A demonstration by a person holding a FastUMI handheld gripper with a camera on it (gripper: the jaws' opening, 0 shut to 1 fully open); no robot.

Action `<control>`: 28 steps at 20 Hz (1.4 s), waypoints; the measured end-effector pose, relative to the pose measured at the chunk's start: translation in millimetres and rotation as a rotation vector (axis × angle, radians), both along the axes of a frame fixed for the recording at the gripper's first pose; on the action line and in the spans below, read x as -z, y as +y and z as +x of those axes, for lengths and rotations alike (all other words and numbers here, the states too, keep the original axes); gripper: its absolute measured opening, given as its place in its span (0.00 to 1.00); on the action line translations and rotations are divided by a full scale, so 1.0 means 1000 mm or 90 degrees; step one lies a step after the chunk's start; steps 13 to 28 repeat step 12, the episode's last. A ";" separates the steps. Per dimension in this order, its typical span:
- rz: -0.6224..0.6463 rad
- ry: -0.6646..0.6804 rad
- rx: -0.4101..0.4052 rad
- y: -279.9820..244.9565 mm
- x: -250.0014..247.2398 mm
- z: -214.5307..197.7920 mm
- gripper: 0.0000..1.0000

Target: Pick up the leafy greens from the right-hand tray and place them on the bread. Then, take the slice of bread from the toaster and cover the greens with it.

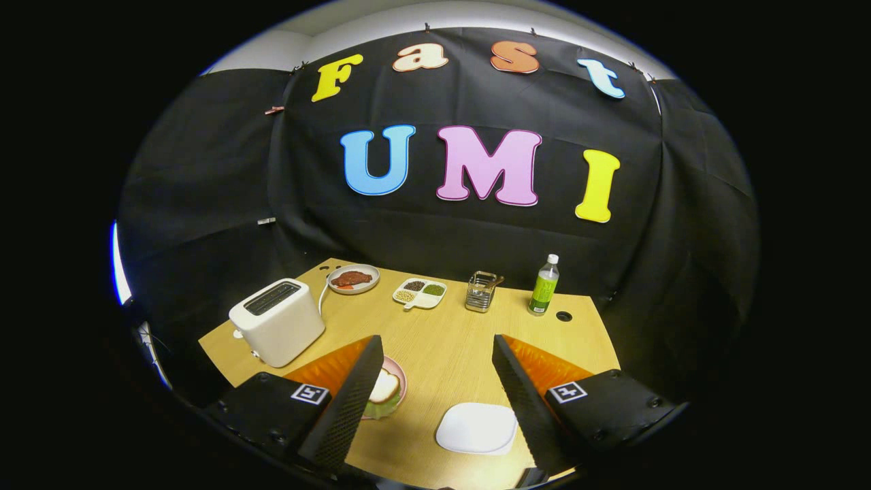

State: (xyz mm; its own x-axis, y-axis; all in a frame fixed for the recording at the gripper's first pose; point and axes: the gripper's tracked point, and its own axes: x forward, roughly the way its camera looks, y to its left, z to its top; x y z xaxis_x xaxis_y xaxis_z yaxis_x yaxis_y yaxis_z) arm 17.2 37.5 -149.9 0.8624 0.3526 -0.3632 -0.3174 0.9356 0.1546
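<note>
1. far left on the desk [435, 347] sits the toaster [277, 330], slots up; from this angle i can't tell whether a slice is still in there.
2. behind it, a plate of meat [353, 278], then a divided dish [420, 293] of small fillings, all well beyond the fingers.
3. just beside the left finger, the pink plate [400, 378]: a bread slice [385, 387] on top with leafy greens [381, 408] poking out beneath it, partly hidden by that finger.
4. so my read is the sandwich looks covered already, and both steps seem done; the next move likely calls for no more than backing off clean without clipping the plate.
5. the gripper [435, 401] is spread wide, nothing between the fingers, touching nothing, hanging above the desk.
6. near the right finger, the white tray [476, 427] lies bare, greens gone from it.
7. further back right, a wire holder [481, 291] and a green bottle [544, 286], well apart from the action.
</note>
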 end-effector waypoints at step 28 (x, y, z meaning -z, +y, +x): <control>-0.017 -0.004 -0.006 0.008 -0.001 -0.009 1.00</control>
